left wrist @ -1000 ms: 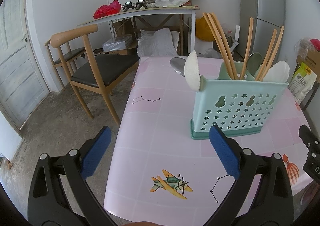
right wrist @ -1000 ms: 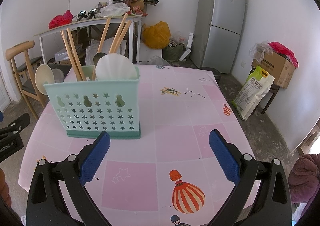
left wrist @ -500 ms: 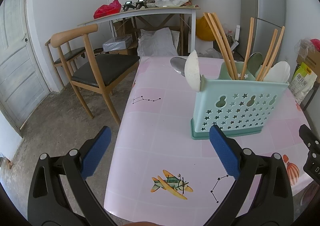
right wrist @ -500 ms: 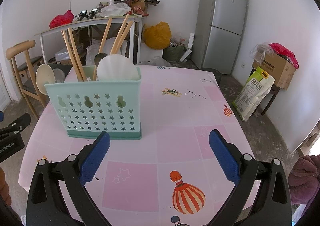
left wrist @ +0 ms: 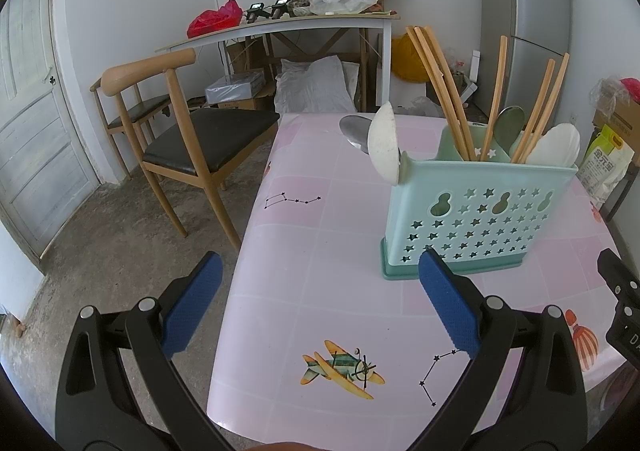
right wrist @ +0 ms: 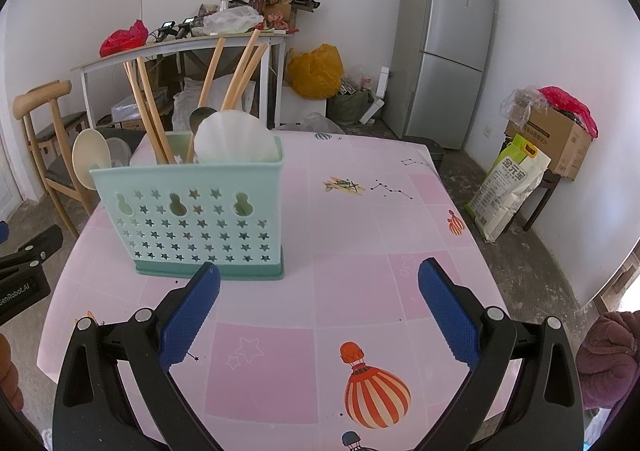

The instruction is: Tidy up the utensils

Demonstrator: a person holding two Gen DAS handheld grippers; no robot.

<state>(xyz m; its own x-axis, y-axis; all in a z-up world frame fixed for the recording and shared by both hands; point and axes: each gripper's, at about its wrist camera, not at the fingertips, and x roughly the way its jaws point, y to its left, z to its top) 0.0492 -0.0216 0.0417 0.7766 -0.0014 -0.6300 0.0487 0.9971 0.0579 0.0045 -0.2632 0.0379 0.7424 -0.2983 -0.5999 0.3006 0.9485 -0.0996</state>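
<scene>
Presently on the pink patterned tabletop: one mint-green utensil caddy, upright, perforated with stars, standing toward the tabletop's left half in the right wrist view. Contents: wooden chopsticks, leaning in several directions; one metal spoon; one white ladle-like spoon at the caddy's right end. One pale spoon and a steel spoon stand at its left end. Left hand-held gripper: jaws wide, holding nothing, near the caddy's front. Right hand-held gripper: jaws wide, holding nothing. Wooden chair beside the tabletop.
</scene>
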